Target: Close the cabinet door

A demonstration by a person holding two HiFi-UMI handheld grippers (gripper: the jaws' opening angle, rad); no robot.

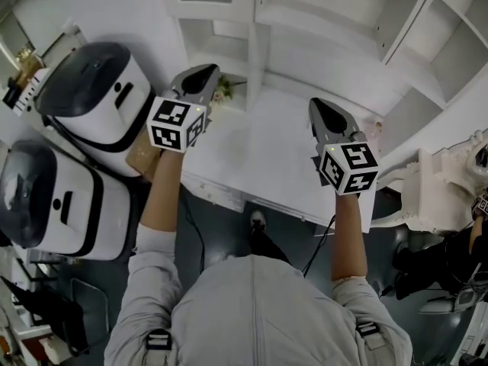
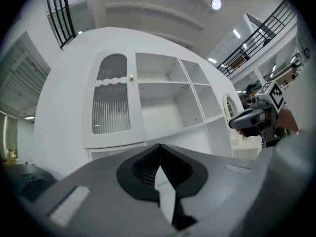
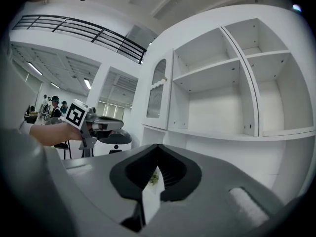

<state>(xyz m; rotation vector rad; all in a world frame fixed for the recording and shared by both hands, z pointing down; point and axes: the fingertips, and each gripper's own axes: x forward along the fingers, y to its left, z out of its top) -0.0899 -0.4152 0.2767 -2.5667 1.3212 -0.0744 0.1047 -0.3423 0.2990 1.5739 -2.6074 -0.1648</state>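
Though both empty, left tongs (image 2: 159,149) and right tongs (image 3: 157,149) each tight together; one cabinet (image 2: 170,110); one door (image 2: 111,102)

- Cabinet (image 2: 163,110): white throughout.
- Cabinet door (image 2: 111,105): white frame, ribbed striped panel, small gold knob (image 2: 132,77).
- Left gripper (image 1: 204,70) and right gripper (image 1: 318,105): grey, with black-and-white square-patterned cubes.
- Machines (image 1: 91,97) left of the cabinet: white, with black tops.

Bright, even light from ceiling lamps (image 2: 216,4); both gripper views fisheye-warped, corners black
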